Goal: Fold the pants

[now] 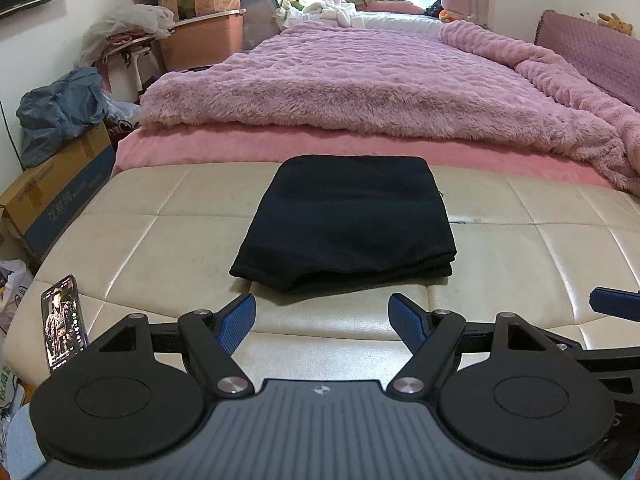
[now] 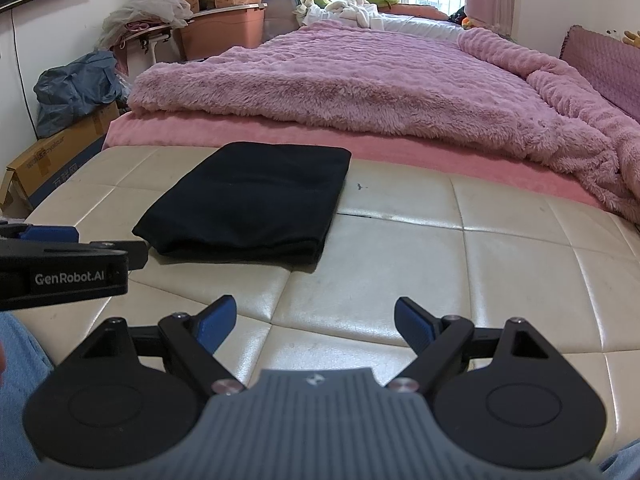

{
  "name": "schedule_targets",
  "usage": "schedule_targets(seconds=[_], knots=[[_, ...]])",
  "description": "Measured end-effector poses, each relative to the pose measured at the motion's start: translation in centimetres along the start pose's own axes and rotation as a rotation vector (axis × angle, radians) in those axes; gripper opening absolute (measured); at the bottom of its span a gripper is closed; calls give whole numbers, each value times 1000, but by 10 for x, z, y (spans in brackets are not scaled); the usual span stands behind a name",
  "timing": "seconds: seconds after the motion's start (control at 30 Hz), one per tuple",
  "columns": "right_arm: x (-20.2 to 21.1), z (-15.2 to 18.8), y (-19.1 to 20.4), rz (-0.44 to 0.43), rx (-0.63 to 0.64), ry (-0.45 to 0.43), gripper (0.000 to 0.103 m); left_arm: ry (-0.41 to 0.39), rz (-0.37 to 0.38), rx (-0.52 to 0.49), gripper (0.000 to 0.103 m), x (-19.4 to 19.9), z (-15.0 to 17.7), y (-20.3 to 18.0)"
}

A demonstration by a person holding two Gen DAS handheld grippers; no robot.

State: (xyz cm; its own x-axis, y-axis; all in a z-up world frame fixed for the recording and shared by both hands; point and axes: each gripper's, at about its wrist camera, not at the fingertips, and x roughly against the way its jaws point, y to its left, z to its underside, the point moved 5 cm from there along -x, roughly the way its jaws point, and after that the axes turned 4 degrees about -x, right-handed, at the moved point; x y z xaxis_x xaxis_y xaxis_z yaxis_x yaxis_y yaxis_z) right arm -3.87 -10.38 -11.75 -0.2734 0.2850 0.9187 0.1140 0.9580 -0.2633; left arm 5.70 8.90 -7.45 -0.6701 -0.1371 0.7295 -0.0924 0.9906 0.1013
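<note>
We held the left gripper (image 1: pixel 322 322) with its two blue-padded fingers (image 1: pixel 236 322) spread wide, nothing between them and nothing touching them. It hovered low over the cream, quilted leather bench top (image 1: pixel 140 248), pointed straight toward the folded black fabric pants (image 1: pixel 346 224), whose near edge lay just beyond the fingertips. The right gripper (image 2: pixel 314 324) was released too, its blue pads (image 2: pixel 414 326) parted just as widely and empty, held level above the bench (image 2: pixel 460 264) with the pants (image 2: pixel 256 196) ahead and off to its left, well clear of the fingers.

The two tools sat side by side: the left one's black body with its white lettering crossed the left edge of the right wrist view, and a blue fingertip of the right one showed at the right edge of the left wrist view.

The pants lay as a flat, neat rectangle in several layers on the bench, their far edge close to the pink sheet of the bed (image 1: pixel 360 148), apart from both grippers. A fluffy pink blanket (image 1: pixel 380 76) covered the bed behind. A lit smartphone (image 1: pixel 64 320) stood propped at the bench's left edge, near the left gripper. Blue denim showed at the lower corners of the right wrist view.
</note>
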Motion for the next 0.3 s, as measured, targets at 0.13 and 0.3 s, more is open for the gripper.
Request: schedule_targets(seconds=[0.13,0.3], knots=[[0,0,0,-3,1,1,82,2,-1,-1,89,0,0,0],[0,2,1,-9,-2,9,82,6,-5,0,89,-1,0,1]])
